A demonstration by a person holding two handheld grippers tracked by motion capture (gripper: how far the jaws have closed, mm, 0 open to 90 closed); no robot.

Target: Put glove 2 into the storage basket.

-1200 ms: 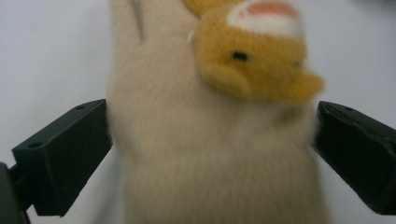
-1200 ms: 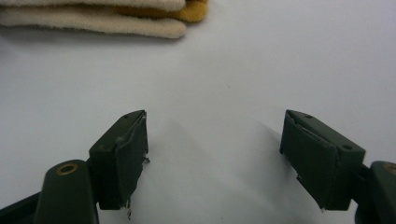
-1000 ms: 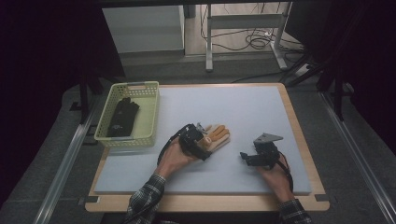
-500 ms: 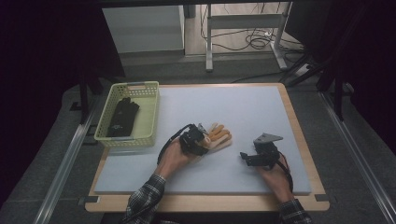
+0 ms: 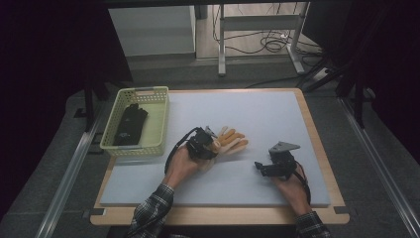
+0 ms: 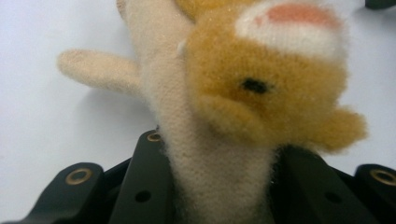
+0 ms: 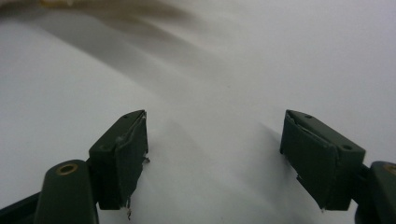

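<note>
White table (image 5: 277, 114) bears basket (image 5: 159, 121) (yellow), plush toy (image 5: 232, 141).

no readable text, label or number anywhere.

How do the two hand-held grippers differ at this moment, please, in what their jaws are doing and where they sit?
The left hand-held gripper has just closed on the plush toy, its jaws squeezing the toy's cream body; the right hand-held gripper stands open with nothing between its jaws. In the high view, the left one sits mid-table at the toy, the right one apart on bare white mat. Both are black, two-jawed and held by a hand.
</note>
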